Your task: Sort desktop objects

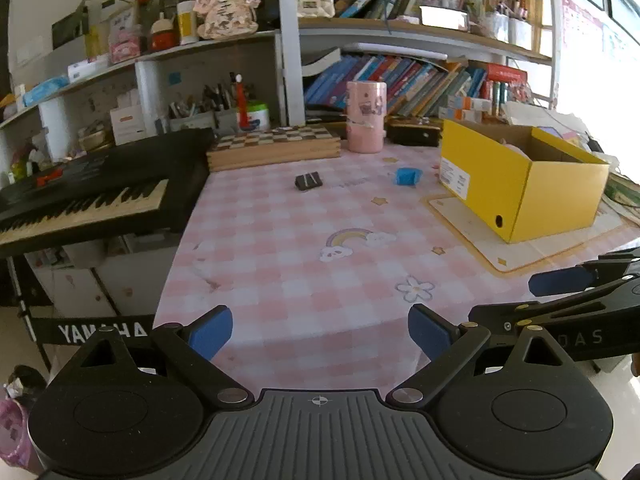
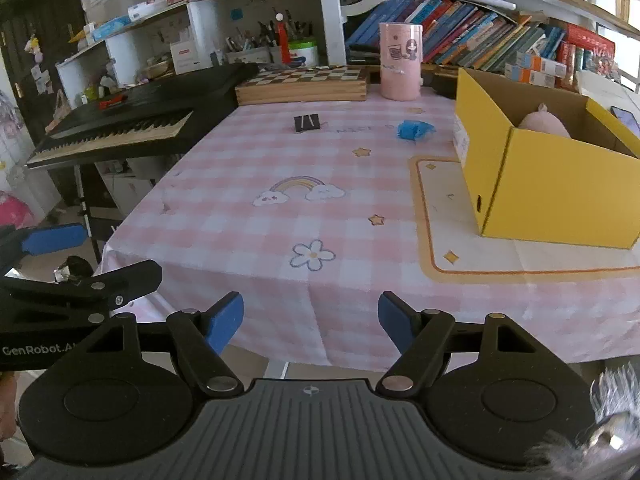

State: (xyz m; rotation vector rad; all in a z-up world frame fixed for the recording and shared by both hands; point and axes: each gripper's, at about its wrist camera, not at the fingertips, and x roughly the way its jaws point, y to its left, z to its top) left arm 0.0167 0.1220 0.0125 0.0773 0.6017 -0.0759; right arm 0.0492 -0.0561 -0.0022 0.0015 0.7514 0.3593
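Two hand-held grippers level at the near edge of the table, both aimed toward its far edge; left gripper with its two blue pads spread wide and nothing between them, hovering just over the near edge; right gripper likewise released, jaws parted and empty, held just off the near edge beside its partner, each one's fingers showing at the side of the other's view.

Pink checked tablecloth covering the table, printed with one rainbow, one flower and several stars; one cream mat with an orange border lying at the right edge.

Loose things on the cloth, two: one small black object with pale stripes, lying flat toward the far edge, left of centre; one crumpled blue object to its right, near the far left corner of the box; the two well apart from each other and from both grippers.

One yellow cardboard box, open at the top, standing on the mat at the right edge; one pink rounded thing inside it, partly hidden by the wall.

Along the far edge: one folded chessboard case, one pink cylindrical container, one black case; one black keyboard beside the left edge; bookshelves behind.
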